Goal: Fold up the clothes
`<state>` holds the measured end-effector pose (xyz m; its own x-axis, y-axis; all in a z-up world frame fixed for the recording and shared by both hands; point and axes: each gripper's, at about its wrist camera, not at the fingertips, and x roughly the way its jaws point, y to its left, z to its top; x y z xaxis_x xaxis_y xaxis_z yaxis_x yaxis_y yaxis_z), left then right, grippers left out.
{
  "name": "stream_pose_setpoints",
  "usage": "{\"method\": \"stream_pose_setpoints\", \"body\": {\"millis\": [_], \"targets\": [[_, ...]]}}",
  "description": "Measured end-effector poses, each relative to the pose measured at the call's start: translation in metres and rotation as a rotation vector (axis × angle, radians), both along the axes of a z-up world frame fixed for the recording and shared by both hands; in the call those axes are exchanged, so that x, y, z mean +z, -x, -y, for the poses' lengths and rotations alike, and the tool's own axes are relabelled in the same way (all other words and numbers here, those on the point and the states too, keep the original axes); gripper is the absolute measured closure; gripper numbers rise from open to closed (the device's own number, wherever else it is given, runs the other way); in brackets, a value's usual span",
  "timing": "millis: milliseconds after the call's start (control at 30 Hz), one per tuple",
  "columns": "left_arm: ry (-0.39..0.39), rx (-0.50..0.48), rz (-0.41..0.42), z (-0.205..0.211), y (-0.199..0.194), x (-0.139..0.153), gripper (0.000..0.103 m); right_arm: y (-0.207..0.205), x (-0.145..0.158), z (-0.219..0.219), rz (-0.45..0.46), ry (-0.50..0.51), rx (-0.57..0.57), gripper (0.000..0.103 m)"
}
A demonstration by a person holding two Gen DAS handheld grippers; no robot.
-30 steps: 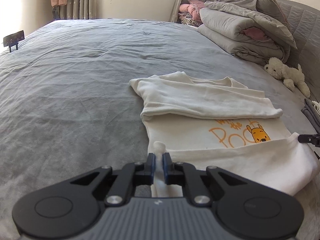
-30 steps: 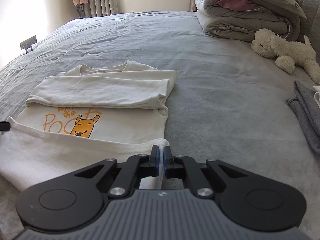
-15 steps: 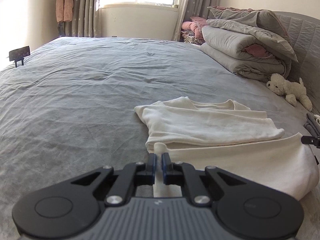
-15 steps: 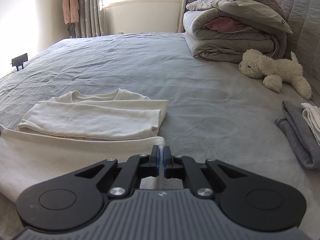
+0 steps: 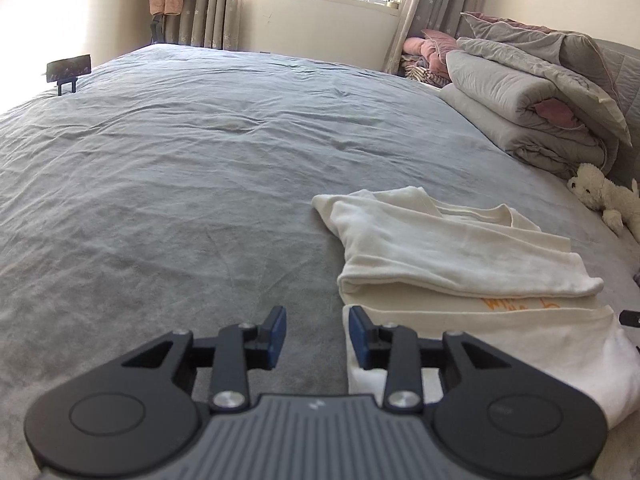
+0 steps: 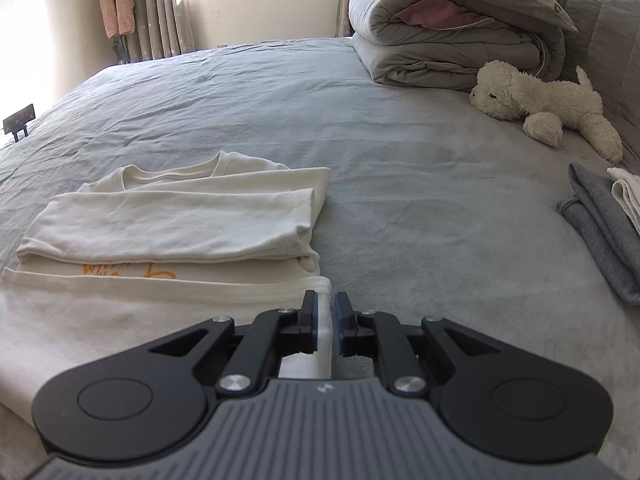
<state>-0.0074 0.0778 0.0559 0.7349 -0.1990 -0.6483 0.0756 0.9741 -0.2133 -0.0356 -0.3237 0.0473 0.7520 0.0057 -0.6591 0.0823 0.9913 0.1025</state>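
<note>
Opening left gripper (image 5: 316, 332) | bare bed (image 5: 200, 200) between its jaws, cream T-shirt (image 5: 460, 256) just beside | right gripper (image 6: 326, 322) opening, shirt's folded corner between pads

your left gripper (image 5: 317, 334) points forward and downward, its black linkage arms spread symmetrically; the jaws are opening, the blue pads (image 5: 277, 336) stand well apart, and nothing lies between them. your right gripper (image 6: 326, 324) takes the same downward pitch; its jaws are opening too, but the gap is narrow, with a fold of white cloth still standing in it, against the left pad and just clear of the right. neither hand nor sleeve is in view.
</note>
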Motion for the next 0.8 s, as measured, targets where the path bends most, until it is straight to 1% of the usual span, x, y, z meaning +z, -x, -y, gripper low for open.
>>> {"method": "stream_pose_setpoints", "body": {"millis": [100, 167, 233, 267, 400, 467, 533, 567, 600, 633, 667, 700, 800], "targets": [[0.113, -0.003, -0.043, -0.020, 0.015, -0.001, 0.068, 0.019, 0.002, 0.010, -0.019, -0.116, 0.034, 0.089], [0.173, -0.036, -0.067, -0.027, 0.028, -0.004, 0.068, 0.033, 0.003, 0.016, -0.032, -0.178, 0.043, 0.089], [0.196, -0.078, -0.072, -0.028, 0.041, -0.005, 0.065, 0.047, 0.005, 0.022, -0.037, -0.227, 0.046, 0.088], [0.193, -0.093, -0.070, -0.026, 0.045, -0.006, 0.063, 0.054, 0.006, 0.025, -0.039, -0.252, 0.048, 0.088], [0.184, -0.140, -0.074, -0.014, 0.050, -0.012, 0.063, 0.063, 0.003, 0.028, -0.058, -0.299, 0.043, 0.087], [0.177, -0.146, -0.083, -0.007, 0.050, -0.016, 0.063, 0.061, -0.004, 0.026, -0.089, -0.316, 0.047, 0.079], [0.176, -0.152, -0.093, -0.001, 0.049, -0.020, 0.063, 0.060, -0.010, 0.024, -0.107, -0.321, 0.045, 0.077], [0.179, -0.155, -0.099, 0.001, 0.049, -0.022, 0.064, 0.061, -0.012, 0.023, -0.109, -0.325, 0.048, 0.074], [0.170, -0.154, -0.104, 0.004, 0.048, -0.024, 0.065, 0.061, -0.013, 0.022, -0.106, -0.329, 0.053, 0.074], [0.160, -0.153, -0.110, 0.006, 0.048, -0.026, 0.068, 0.062, -0.014, 0.021, -0.105, -0.328, 0.055, 0.074], [0.139, -0.148, -0.114, 0.007, 0.049, -0.028, 0.075, 0.063, -0.014, 0.021, -0.104, -0.326, 0.057, 0.076], [0.124, -0.143, -0.114, 0.007, 0.049, -0.029, 0.079, 0.065, -0.013, 0.022, -0.097, -0.320, 0.044, 0.076], [0.138, -0.130, -0.118, 0.003, 0.049, -0.029, 0.082, 0.073, -0.008, 0.030, -0.069, -0.318, 0.004, 0.076]]}}
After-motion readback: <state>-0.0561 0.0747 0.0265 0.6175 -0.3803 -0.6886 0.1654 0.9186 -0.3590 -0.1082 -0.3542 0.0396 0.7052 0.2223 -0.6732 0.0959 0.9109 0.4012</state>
